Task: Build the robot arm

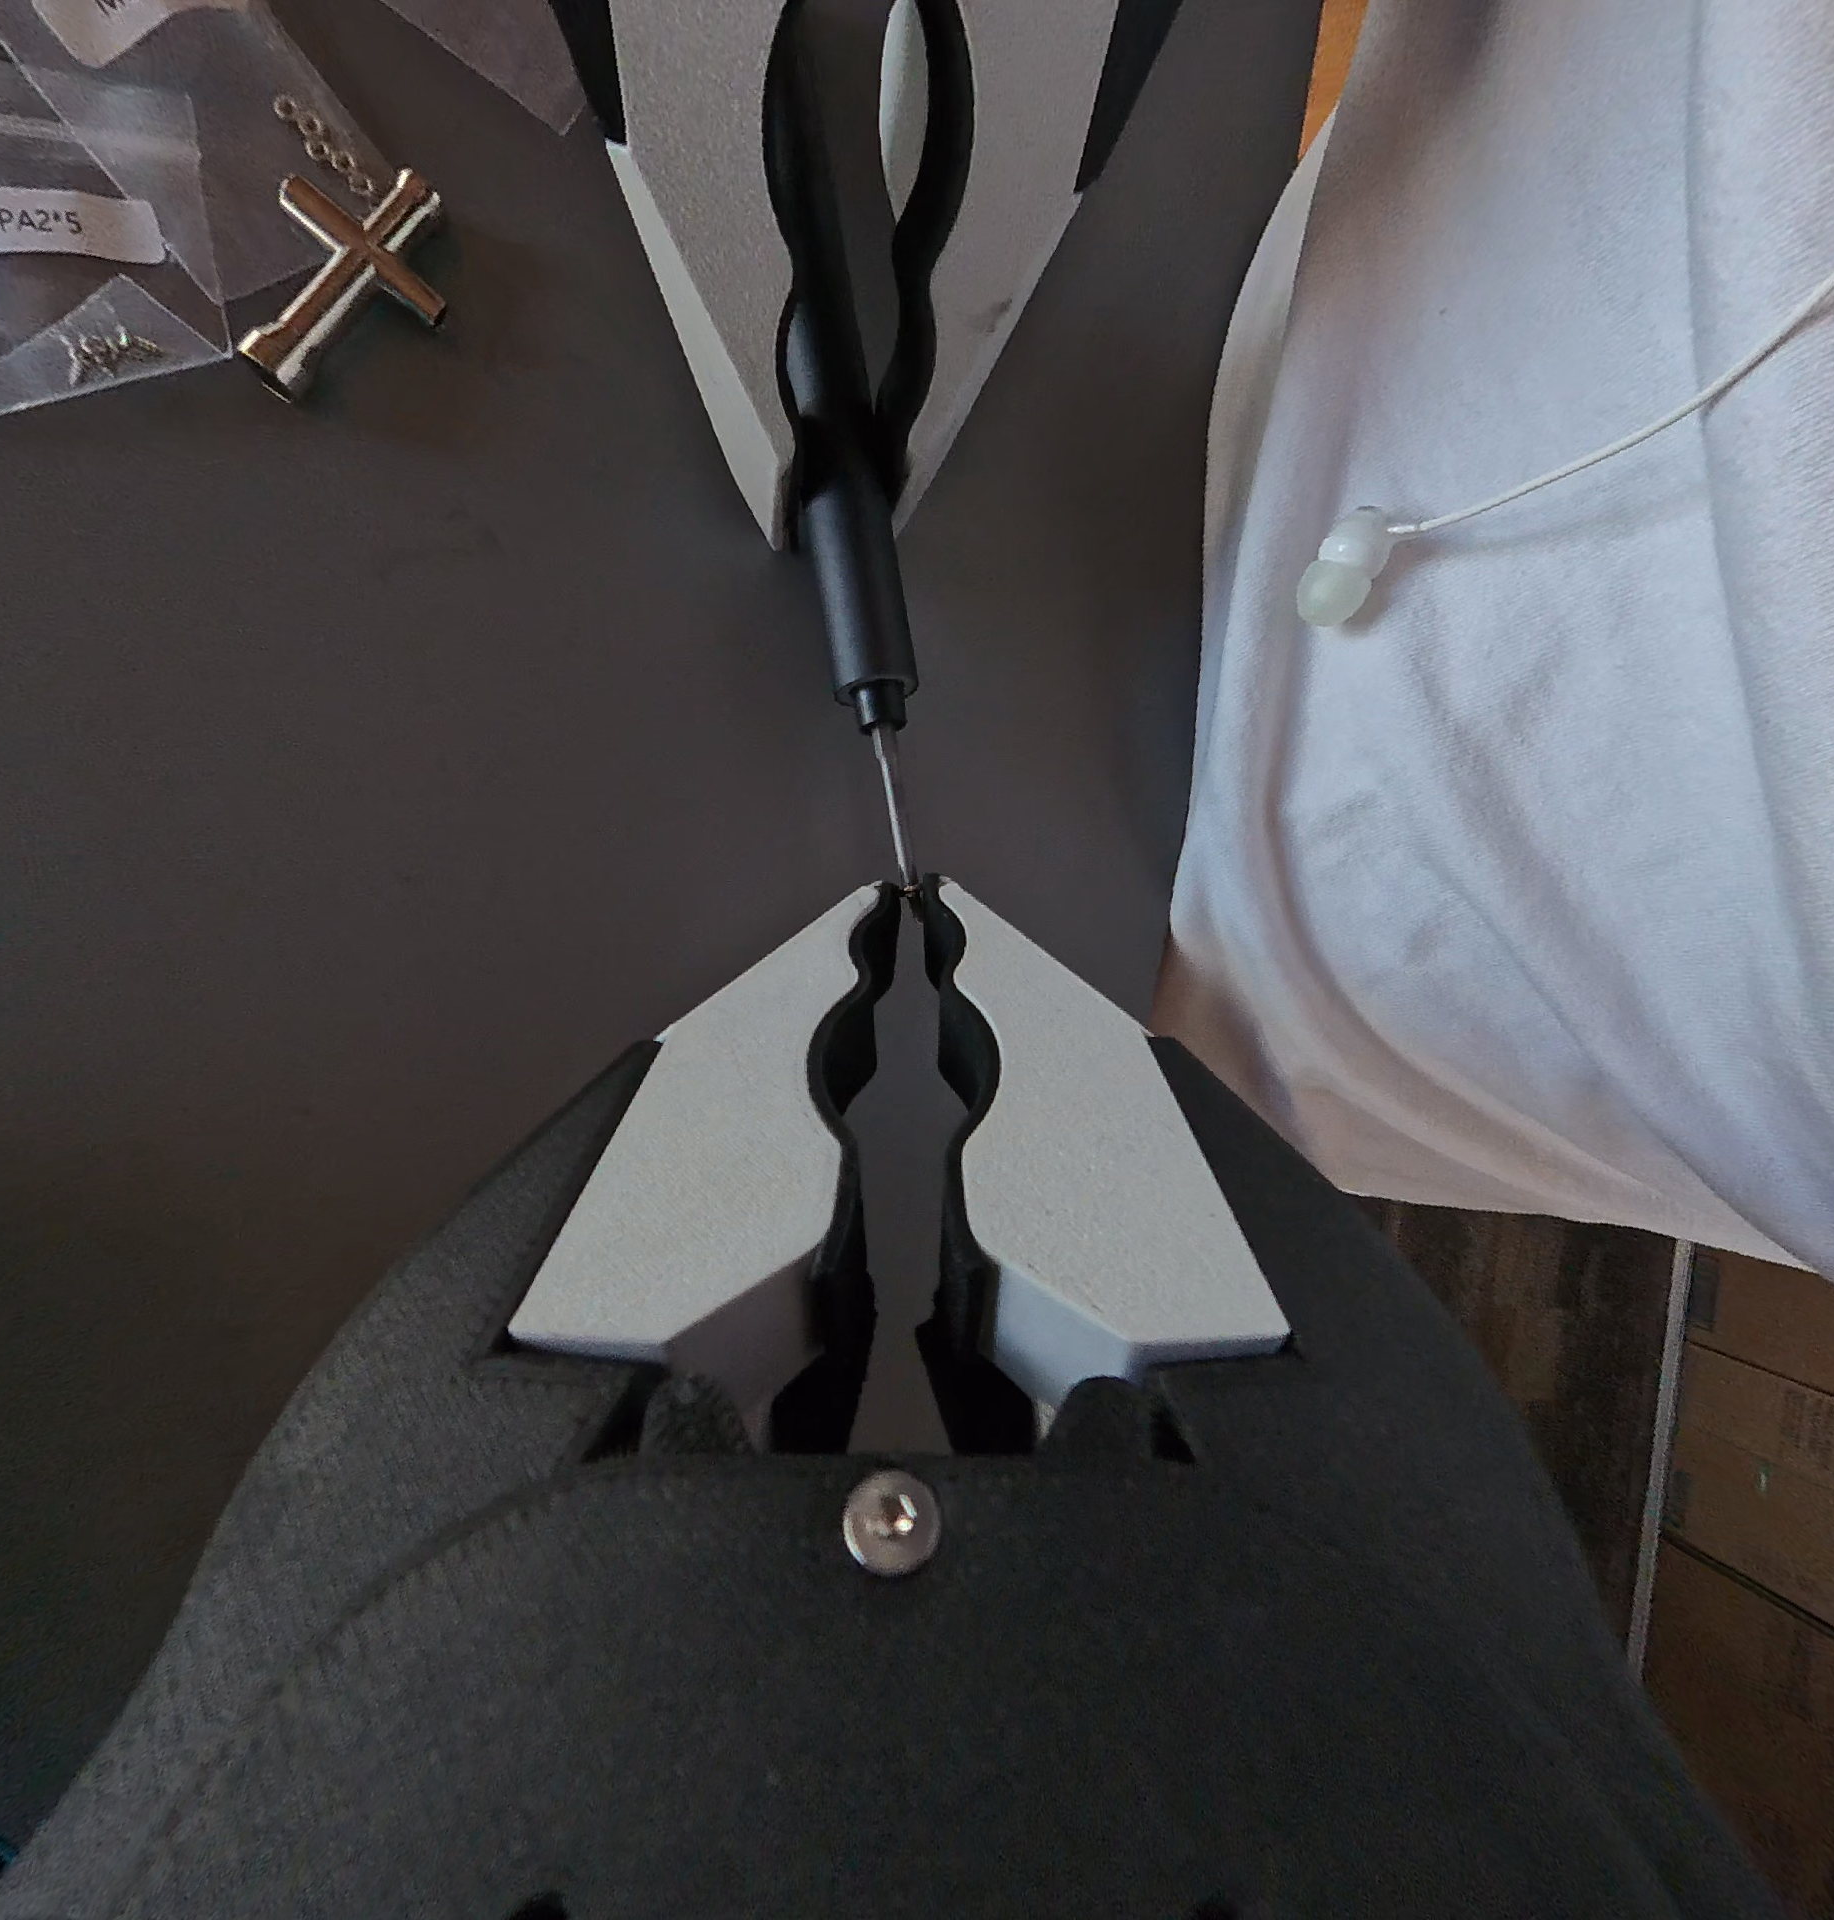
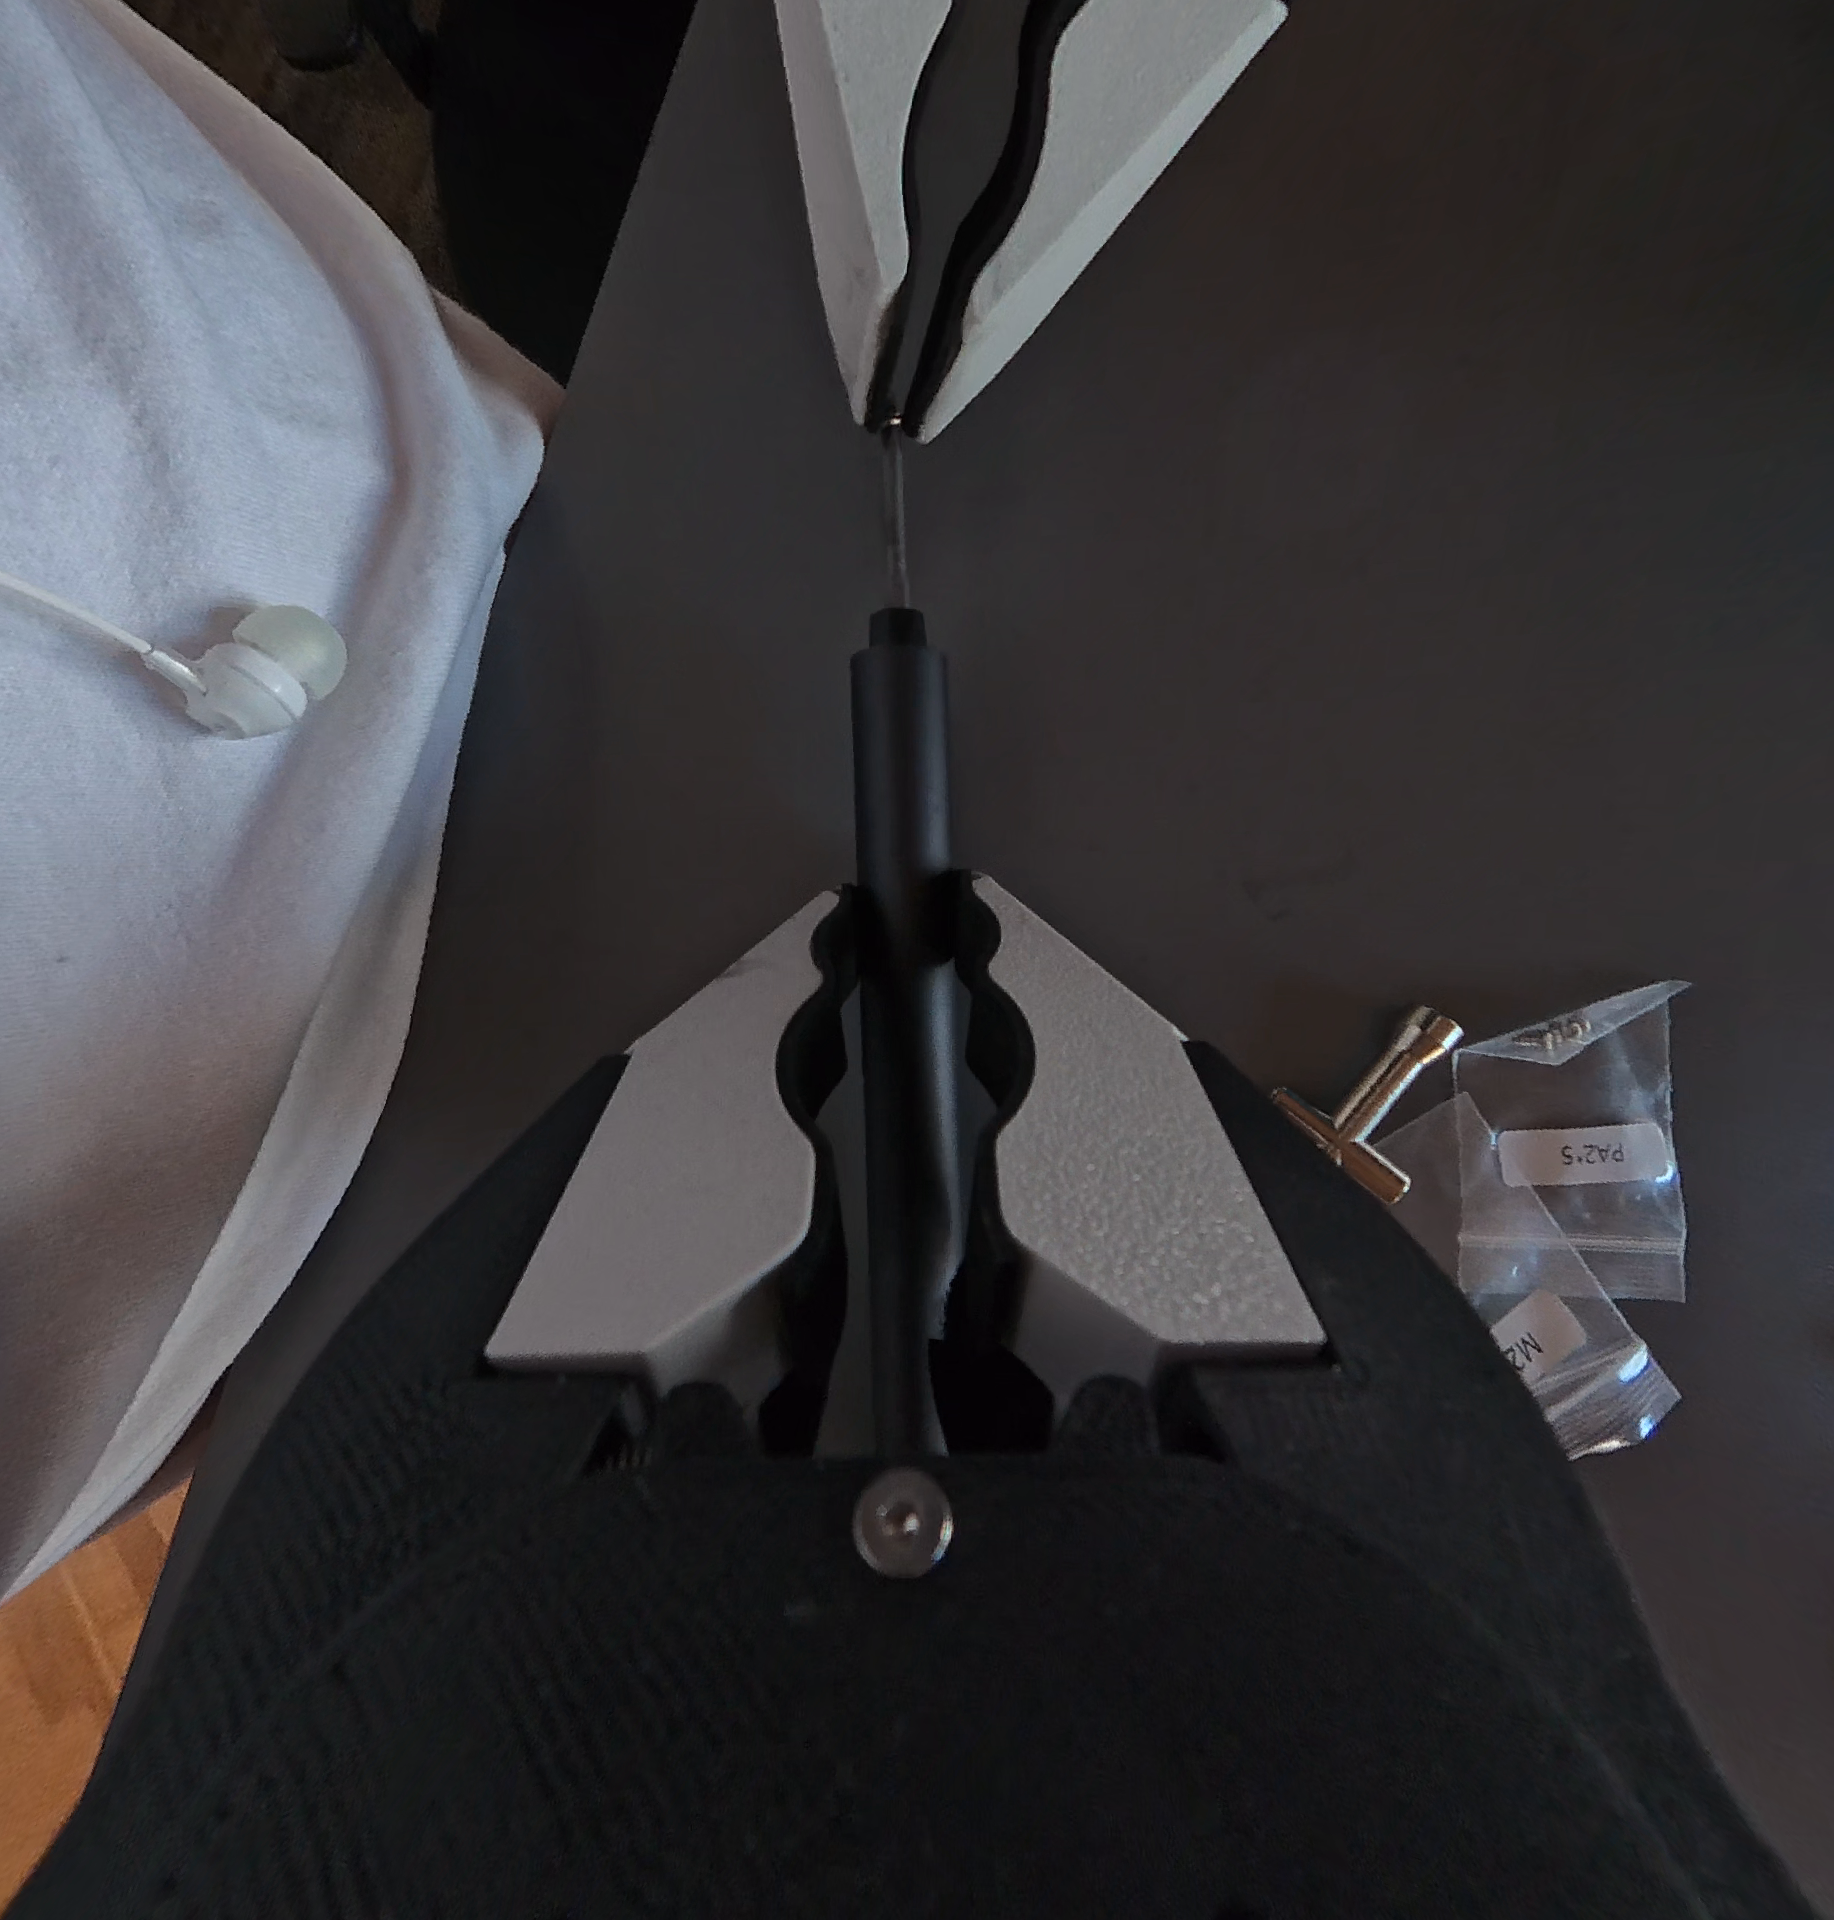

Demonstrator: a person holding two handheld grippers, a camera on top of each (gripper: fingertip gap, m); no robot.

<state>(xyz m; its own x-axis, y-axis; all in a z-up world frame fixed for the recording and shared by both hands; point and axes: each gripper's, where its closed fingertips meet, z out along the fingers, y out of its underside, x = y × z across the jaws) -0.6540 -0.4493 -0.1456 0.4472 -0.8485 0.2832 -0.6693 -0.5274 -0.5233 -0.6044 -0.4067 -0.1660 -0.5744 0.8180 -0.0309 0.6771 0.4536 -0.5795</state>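
Note:
My right gripper (image 2: 897, 894) is shut on a slim black screwdriver (image 2: 897, 748), whose handle runs back between the jaws. Its thin metal bit (image 2: 897, 520) points forward into the tip of my left gripper (image 2: 897, 421). In the left wrist view my left gripper (image 1: 908, 888) is shut on a tiny screw (image 1: 909, 889) pinched at its fingertips, and the screwdriver (image 1: 861, 603) held by the right gripper (image 1: 845, 468) comes from the far side, its bit (image 1: 897, 805) touching that screw. Both grippers hover over a dark grey tabletop (image 1: 373, 779).
A shiny metal cross-shaped wrench (image 1: 347, 286) lies next to several small clear plastic bags with white labels (image 1: 61, 218); they also show in the right wrist view (image 2: 1578, 1174). A person in a white shirt (image 1: 1567, 727) stands at the table edge with a white earbud (image 1: 1339, 571) hanging on a cord. Some 8 cm of space lies between my two pairs of fingers.

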